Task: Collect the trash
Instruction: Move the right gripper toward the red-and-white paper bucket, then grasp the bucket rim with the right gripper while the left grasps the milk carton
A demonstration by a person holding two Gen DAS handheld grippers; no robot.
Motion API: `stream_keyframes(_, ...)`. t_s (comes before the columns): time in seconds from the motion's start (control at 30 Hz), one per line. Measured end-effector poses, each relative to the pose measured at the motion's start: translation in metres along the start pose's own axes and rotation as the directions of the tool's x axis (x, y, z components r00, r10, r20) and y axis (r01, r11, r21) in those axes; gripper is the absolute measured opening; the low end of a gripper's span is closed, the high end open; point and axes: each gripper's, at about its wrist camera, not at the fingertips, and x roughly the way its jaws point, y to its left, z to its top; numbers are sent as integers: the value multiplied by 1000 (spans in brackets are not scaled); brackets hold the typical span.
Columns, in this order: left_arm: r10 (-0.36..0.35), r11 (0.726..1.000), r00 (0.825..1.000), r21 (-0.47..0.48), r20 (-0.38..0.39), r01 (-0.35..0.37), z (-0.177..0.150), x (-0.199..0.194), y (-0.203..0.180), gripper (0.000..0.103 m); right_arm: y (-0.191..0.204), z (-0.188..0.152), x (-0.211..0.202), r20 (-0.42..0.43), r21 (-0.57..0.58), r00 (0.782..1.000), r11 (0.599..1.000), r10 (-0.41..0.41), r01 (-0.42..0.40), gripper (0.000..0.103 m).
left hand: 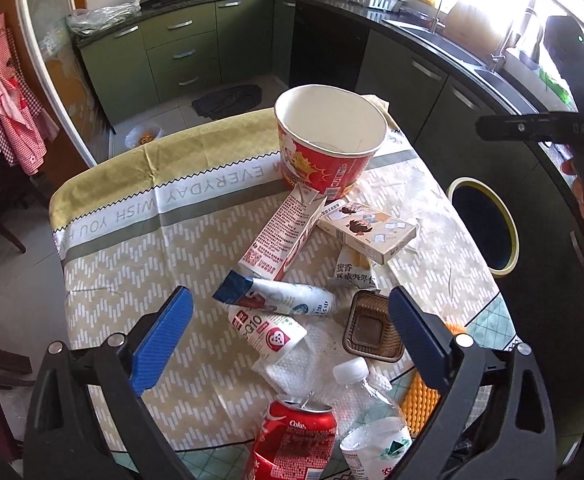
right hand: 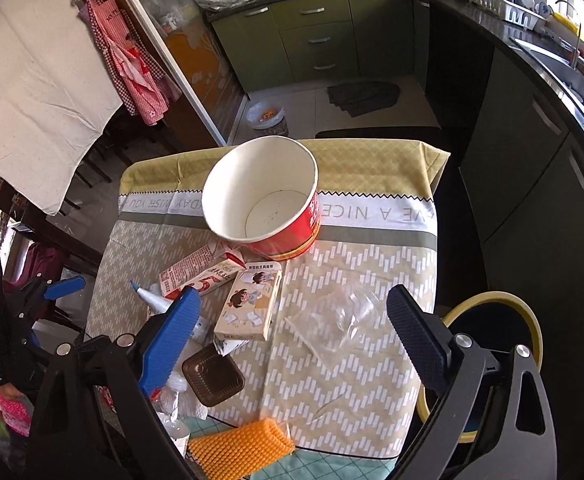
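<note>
Trash lies on a patterned tablecloth (left hand: 140, 264). My left gripper (left hand: 292, 316) hovers open over a white tube (left hand: 288, 300), a small yoghurt cup (left hand: 270, 334) and a brown plastic tray (left hand: 373, 330). Nearer the camera lie a red Coke can (left hand: 295, 440) and a clear water bottle (left hand: 371, 436). Farther off are a milk carton (left hand: 284, 232), a cartoon box (left hand: 367, 230) and a tall red paper bucket (left hand: 327, 140). My right gripper (right hand: 295, 324) is open above a crumpled clear plastic bag (right hand: 335, 320), touching nothing. An orange foam net (right hand: 240, 446) lies at the near edge.
A dark bin with a yellow rim (right hand: 499, 304) stands on the floor just off the table's right side. Green kitchen cabinets (left hand: 180, 52) and a black counter run behind and to the right. A dark floor mat (right hand: 363, 96) lies beyond the table.
</note>
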Motion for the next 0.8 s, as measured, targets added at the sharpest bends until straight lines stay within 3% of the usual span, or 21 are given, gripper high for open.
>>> stream_keyframes(0.07, -22, 1000, 999, 12, -29, 22, 9, 11, 2, 86, -2, 16, 15, -29, 15, 1000, 1000, 8, -7, 87)
stream_keyframes(0.3, -50, 997, 993, 60, -108, 57, 38, 47, 6, 71, -1, 65, 67, -113, 32, 994, 999, 5, -1, 58)
stream_keyframes(0.47, -58, 992, 984, 105, -166, 76, 48, 67, 1, 59, -4, 89, 108, -184, 29, 980, 997, -69, 76, 37)
stream_keyframes(0.8, -27, 986, 975, 157, -218, 62, 51, 90, 1, 57, -9, 102, 157, -252, -2, 954, 986, -159, 164, 29)
